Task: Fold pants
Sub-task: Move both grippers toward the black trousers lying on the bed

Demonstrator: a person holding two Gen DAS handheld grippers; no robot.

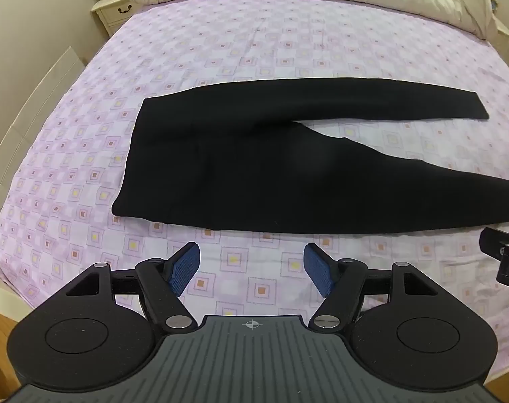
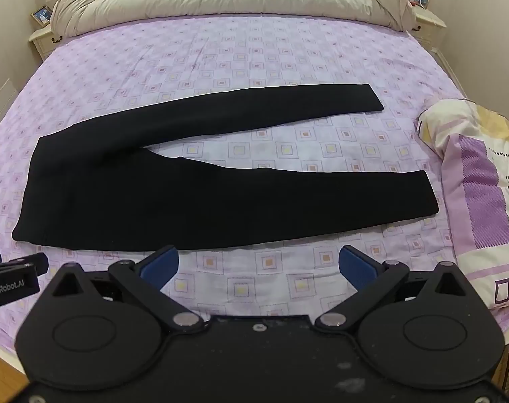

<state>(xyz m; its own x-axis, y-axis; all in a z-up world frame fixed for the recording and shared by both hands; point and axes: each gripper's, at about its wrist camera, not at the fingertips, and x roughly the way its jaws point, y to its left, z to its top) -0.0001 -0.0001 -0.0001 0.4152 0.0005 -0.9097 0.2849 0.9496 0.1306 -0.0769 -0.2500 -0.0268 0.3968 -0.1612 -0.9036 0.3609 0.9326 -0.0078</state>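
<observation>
Left wrist view: the black stretchy fabric pants (image 1: 241,168) lie flat on the bed with the lilac square-patterned sheet (image 1: 69,174), long axis running across the bed, left to right. Waistband end sits toward the bed's left edge, the 2 legs fanned apart toward the right. The left gripper (image 1: 251,267) hovers over bare sheet just short of the pants' near hem line, blue pads spread wide, holding nothing. It faces the waist-and-seat half.

Right wrist view: same pants (image 2: 200,198), waist at far left, 2 leg cuffs ending near the purple-and-cream patterned pillow (image 2: 482,201) at the bed's right edge. The right gripper (image 2: 258,267) hangs over sheet beside the near leg's lower edge, jaws spread, empty. It is nearer the cuffs; left is nearer the waist.

Judgement: nothing folded yet; near leg onto far leg looks like step 1.
</observation>
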